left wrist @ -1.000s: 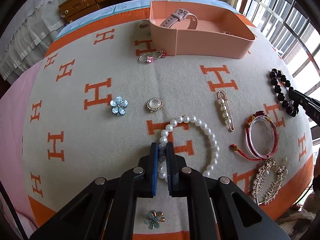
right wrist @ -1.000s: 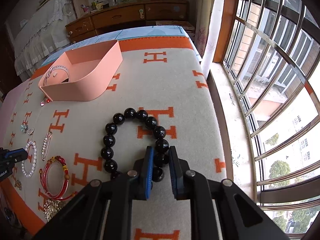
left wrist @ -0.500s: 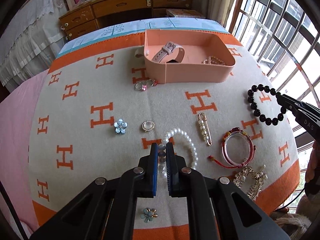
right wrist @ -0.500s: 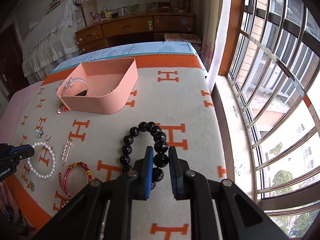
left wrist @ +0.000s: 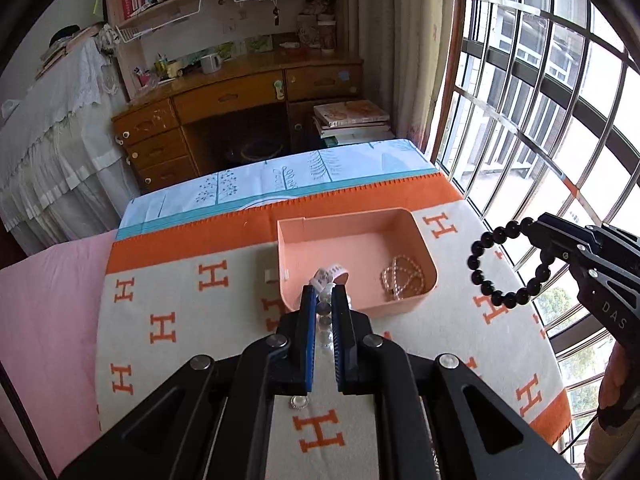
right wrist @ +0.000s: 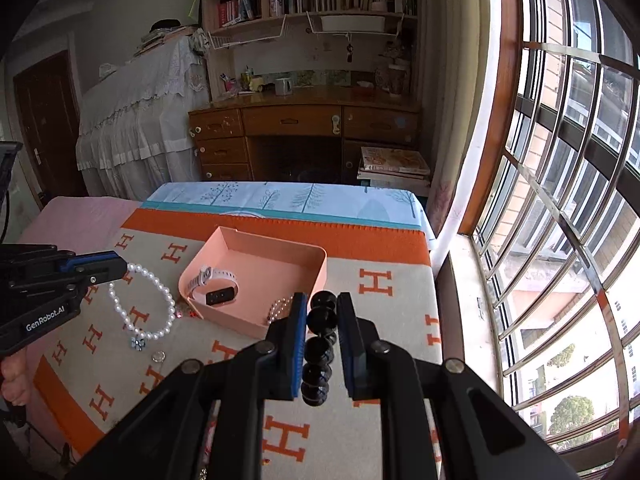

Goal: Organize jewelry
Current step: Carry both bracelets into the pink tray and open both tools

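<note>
Tray [left wrist: 416, 240], peach-pink plastic w/ rounded corners, sits on the cream blanket [left wrist: 180, 320] printed w/ orange H's, near its orange far border. Inside: a pale pink watch [right wrist: 214, 284] w/ a dark face, lying toward one end, and a small coiled strand of pinkish beads [left wrist: 402, 278] at the other end against the wall. Rest of the tray floor is bare.

Left gripper [left wrist: 325, 308] is clenched on the pearl bracelet [right wrist: 144, 304]; in the right wrist view it hangs as an open loop of round white pearls from the blue-padded tips, up off the blanket and just beside the tray's watch end. In the left wrist view only a few pearls show between the pads, partly washed out.

Right gripper [right wrist: 322, 316] is clamped on the black bead bracelet [left wrist: 504, 264]: big glossy round black beads, hanging as a loop in the air off the tray's other end, toward the window side. In its own view the beads stack up in a column between the blue pads.

On the blanket below the pearls: a small blue flower brooch [right wrist: 138, 343] and a round pale brooch [right wrist: 159, 357], apart from each other. Another round piece [left wrist: 299, 402] shows under the left gripper, prob. the same pale brooch, hard to confirm.
</note>
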Available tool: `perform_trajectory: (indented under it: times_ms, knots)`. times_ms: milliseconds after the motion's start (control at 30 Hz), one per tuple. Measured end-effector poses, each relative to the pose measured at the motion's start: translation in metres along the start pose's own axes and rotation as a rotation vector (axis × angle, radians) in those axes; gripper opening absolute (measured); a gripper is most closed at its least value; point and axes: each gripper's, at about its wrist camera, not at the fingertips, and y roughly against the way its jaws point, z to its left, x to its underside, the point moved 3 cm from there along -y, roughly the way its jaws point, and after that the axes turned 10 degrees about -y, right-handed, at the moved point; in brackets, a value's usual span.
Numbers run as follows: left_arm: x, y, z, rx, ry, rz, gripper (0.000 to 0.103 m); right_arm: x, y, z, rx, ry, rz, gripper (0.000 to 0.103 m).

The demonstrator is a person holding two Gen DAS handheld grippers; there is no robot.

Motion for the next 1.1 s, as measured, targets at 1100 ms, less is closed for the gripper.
perform_trajectory:
  times_ms: [1100]
  knots:
    - [-0.019,-0.193,0.025,0.072,-0.045,0.134,0.038,-0.026,-0.147,0.038,-0.115,-0.091,0.28,0.017]
